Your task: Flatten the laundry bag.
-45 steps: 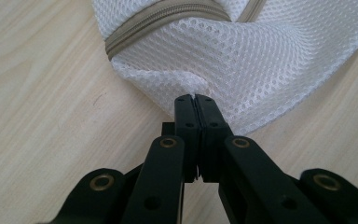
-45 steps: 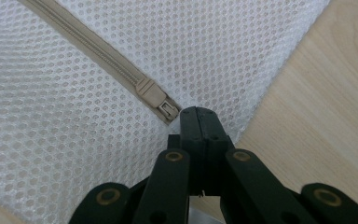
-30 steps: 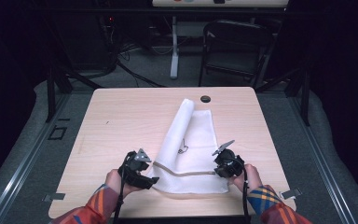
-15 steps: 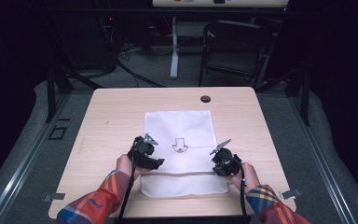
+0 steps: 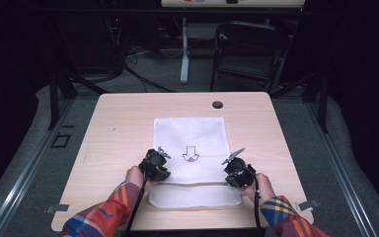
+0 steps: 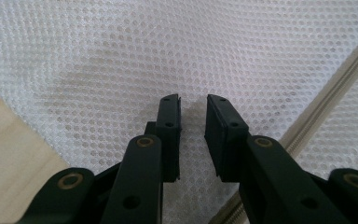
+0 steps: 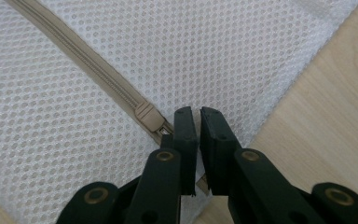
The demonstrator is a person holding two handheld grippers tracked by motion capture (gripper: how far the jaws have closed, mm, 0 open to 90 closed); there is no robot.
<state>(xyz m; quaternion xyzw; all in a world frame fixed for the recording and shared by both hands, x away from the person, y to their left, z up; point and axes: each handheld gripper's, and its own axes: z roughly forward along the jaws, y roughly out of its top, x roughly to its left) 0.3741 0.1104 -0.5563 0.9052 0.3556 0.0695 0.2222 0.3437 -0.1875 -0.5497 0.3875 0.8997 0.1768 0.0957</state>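
Mesh bag (image 5: 190, 143) lies flat on the near half of the table (image 5: 118, 123), its far part spread square with a printed arrow uppermost, its near part folded as a strip toward the person; a beige zip (image 7: 93, 70) runs across it near the fold.

Left gripper (image 5: 154, 165) sits at the bag's left side by the fold; its jaws have just been closing and now stand a narrow gap apart with mesh (image 6: 121, 60) bunched between them; whether the pads actually press the cloth cannot be told. Right gripper (image 5: 239, 173) sits at the right side by the fold; its jaws are all but together, apparently pinching the edge of the bag just beside the zip pull (image 7: 147, 115).

Step in hand, as judged: taking hold of both near corners after spreading, ready to fold or smooth; the next move calls for a firm left pinch, then both hands moving evenly so the cloth does not skew.

Edges: bag's right edge runs close to bare wood in the right gripper view; open table lies on both sides and beyond the bag up to a small dark grommet (image 5: 217, 104); the near edge is close to the hands.
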